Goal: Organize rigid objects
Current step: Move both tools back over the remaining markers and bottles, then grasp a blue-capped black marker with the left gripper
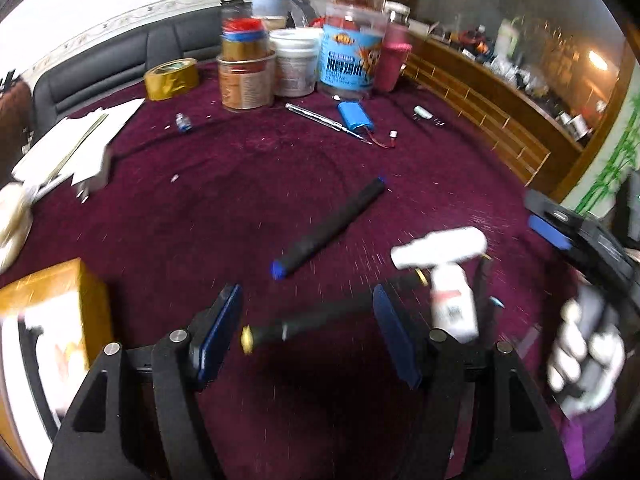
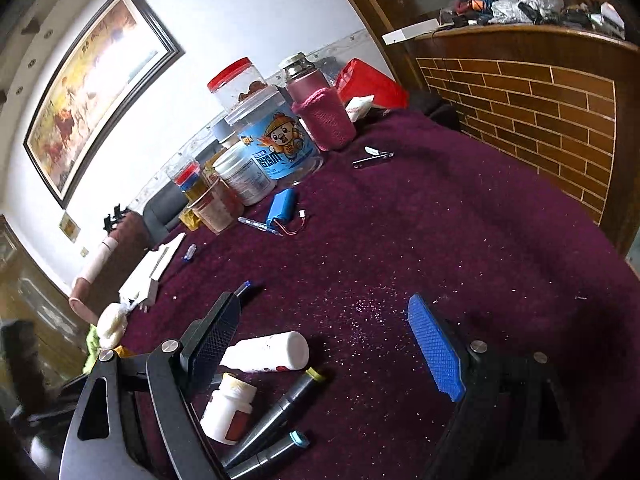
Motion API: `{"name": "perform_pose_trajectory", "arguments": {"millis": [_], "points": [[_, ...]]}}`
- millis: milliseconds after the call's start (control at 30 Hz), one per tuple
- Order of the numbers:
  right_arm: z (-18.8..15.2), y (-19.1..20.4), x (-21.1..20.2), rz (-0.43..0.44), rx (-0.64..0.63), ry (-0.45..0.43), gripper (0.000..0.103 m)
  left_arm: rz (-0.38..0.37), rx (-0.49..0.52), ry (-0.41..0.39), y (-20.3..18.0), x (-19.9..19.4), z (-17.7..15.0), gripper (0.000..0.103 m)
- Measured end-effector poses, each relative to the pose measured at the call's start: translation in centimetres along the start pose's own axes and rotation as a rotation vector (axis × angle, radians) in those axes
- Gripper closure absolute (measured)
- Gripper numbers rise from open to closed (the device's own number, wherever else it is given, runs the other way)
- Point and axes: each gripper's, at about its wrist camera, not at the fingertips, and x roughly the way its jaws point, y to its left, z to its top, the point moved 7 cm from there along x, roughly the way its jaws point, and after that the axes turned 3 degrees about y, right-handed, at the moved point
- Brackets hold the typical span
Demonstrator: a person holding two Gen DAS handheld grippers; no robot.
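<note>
A purple velvet tablecloth [image 1: 248, 184] is seen in both wrist views, strewn with small rigid things to be tidied. In the left wrist view the left gripper [image 1: 308, 332] is held with its jaws apart and nothing pressed between the pads; a black marker with a yellow cap [image 1: 304, 322] lies across the gap at the lower centre, and whether it is touched cannot be told through the blur. A longer black marker with blue ends [image 1: 330, 227] lies alone at the centre of that frame, well apart from the rest. In the right wrist view the right gripper [image 2: 328, 344] is likewise spread wide and empty. At the lower left of that frame a white tube [image 2: 268, 352], a white pill bottle [image 2: 226, 410] and 2 grey markers [image 2: 276, 412] are gathered close together, the tube just beside the left finger. All are judged light and stiff. The markers are round and smooth, so they are likely to roll or twist; each is best taken across the barrel near its middle, away from the caps. The pill bottle is best clamped on its flat-sided body below the cap, and the tube is judged slippery and better squeezed mid-length. The jars [image 1: 348, 40] at the top of the left view are judged too wide for an easy grasp.
</note>
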Motion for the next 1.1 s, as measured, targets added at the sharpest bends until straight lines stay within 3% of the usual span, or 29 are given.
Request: {"name": "perform_pose_trajectory", "arguments": {"millis": [200,333,367,400,467,533,833,1100], "points": [[-1.0,-0.2,0.8,0.019,0.0,0.048,0.021,0.064,0.069,0.045,-1.2,6.4,3.3,0.037],[-1.0,-0.4,0.9,0.005,-0.002,0.049,0.021,0.072,0.102,0.087,-2.2,9.1,3.7,0.035],[-1.1,-0.5,1.0,-0.002,-0.004,0.05,0.021,0.1,0.125,0.063,-2.4,9.0,4.1,0.043],[-1.2,-0.5,1.0,-0.009,-0.005,0.053,0.021,0.107,0.139,0.065,-2.6,8.9,4.1,0.07],[-1.2,-0.6,1.2,-0.021,-0.007,0.06,0.021,0.079,0.151,0.065,-3.0,8.4,3.9,0.084],[-1.2,-0.8,1.3,-0.031,-0.009,0.064,0.021,0.094,0.183,0.061,-3.1,7.6,3.3,0.09],[-1.6,-1.3,1.6,-0.052,-0.002,0.085,0.021,0.028,0.089,0.116,-0.6,4.8,-1.4,0.091],[-1.6,-1.4,1.6,-0.071,-0.009,0.088,0.021,0.039,0.043,0.1,-1.2,5.9,-0.5,0.084]]}}
